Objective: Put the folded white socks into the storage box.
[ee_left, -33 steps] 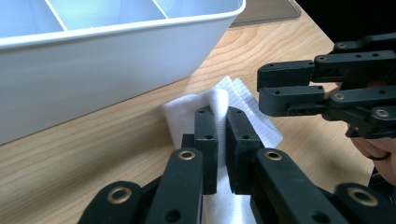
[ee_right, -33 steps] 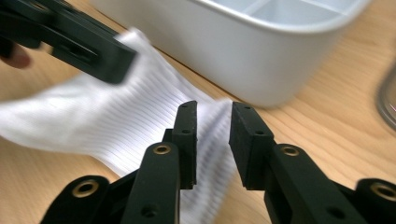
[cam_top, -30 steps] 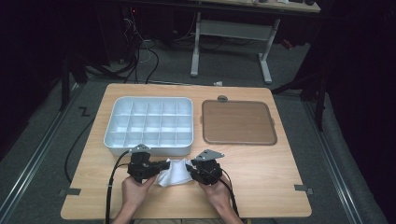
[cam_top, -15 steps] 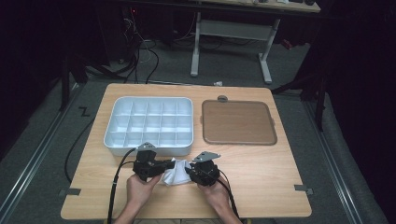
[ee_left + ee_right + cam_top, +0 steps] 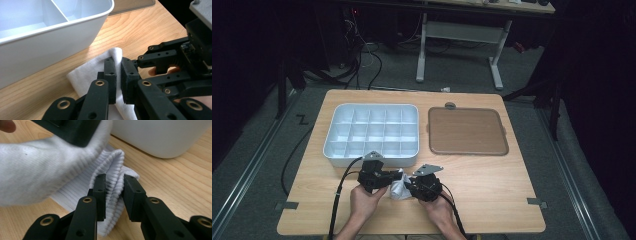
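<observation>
A white ribbed sock [image 5: 398, 190] lies bunched on the wooden table near its front edge, between my two grippers. My left gripper [image 5: 392, 178] is shut on a thin fold of the sock [image 5: 85, 75]; its jaws [image 5: 118, 72] stand almost together with the fabric pinched between them. My right gripper [image 5: 408, 188] faces it from the right. Its jaws have just been closing, and its pads [image 5: 115, 192] press on the ribbed cuff of the sock [image 5: 37, 175]. A hand holds each gripper.
A white tray [image 5: 332, 135] with several compartments stands just behind the grippers, its wall close by [image 5: 50, 50] [image 5: 162, 137]. A brown rectangular lid [image 5: 467, 131] lies to the tray's right. Bare wood stretches to the right of the grippers.
The two grippers have drawn slightly closer together. The sock between them looks more bunched.
</observation>
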Demonstrator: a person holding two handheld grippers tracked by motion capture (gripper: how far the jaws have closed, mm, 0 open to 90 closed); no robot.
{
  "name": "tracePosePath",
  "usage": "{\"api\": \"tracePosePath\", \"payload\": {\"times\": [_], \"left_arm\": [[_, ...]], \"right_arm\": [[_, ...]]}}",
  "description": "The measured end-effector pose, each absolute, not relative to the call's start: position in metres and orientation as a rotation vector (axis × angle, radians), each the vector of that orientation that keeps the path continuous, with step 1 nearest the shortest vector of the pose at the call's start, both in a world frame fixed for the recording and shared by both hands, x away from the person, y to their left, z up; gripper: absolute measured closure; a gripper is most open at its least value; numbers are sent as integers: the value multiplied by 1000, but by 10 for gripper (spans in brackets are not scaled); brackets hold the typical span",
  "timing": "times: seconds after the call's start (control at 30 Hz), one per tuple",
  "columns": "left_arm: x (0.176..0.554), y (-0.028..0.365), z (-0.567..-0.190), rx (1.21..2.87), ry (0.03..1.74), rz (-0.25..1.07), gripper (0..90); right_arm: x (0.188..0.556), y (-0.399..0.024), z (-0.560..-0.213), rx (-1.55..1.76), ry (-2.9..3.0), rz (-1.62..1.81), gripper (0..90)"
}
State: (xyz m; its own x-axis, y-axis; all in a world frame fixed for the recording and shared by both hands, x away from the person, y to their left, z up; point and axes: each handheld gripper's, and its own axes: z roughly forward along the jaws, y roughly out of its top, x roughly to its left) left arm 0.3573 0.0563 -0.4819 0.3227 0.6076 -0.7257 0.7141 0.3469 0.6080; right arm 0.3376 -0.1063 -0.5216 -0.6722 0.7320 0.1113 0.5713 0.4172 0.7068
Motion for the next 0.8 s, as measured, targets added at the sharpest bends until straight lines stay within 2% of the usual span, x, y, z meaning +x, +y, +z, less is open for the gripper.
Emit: {"api": "tracePosePath", "payload": {"times": [0.67, 0.8], "left_arm": [[360, 51, -492, 1377, 1372, -92, 847], [361, 53, -493, 1369, 1383, -89, 846]], "right_arm": [[334, -100, -519, 1102, 2507, 1100, 729], [334, -103, -517, 1109, 2508, 1115, 700]]}}
